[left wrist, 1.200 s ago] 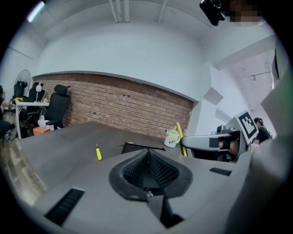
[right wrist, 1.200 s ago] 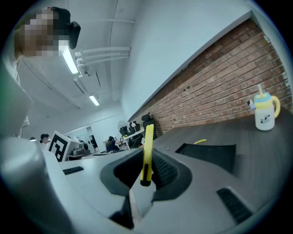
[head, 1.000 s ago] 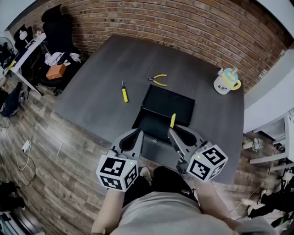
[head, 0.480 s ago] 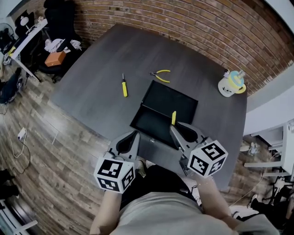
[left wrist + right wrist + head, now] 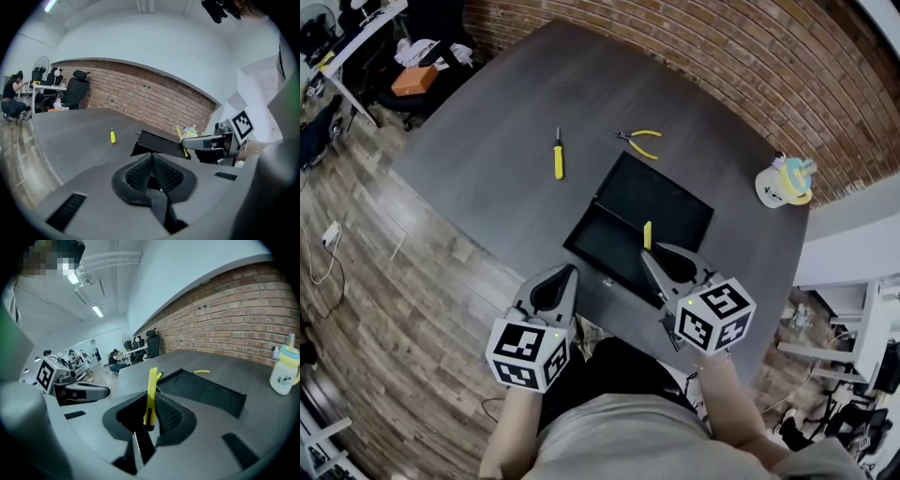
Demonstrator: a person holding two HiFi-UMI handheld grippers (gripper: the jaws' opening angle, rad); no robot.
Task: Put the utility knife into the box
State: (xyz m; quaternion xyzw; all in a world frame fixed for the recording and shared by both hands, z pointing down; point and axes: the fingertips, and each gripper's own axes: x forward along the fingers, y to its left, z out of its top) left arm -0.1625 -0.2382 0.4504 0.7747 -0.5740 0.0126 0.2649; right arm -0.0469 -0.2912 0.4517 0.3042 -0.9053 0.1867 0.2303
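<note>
Yellow utility knife (image 5: pixel 647 234) in right claw (image 5: pixel 650 255) over open box (image 5: pixel 673 199).

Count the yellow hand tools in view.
3: screwdriver on the table left of the box, pliers beyond it, utility knife held in the right tongs. None seems hidden.

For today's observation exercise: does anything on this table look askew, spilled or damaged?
Nothing stands out: the black box lies open, the screwdriver and pliers lie flat near it, the mug stands upright, nothing spilled.
</note>
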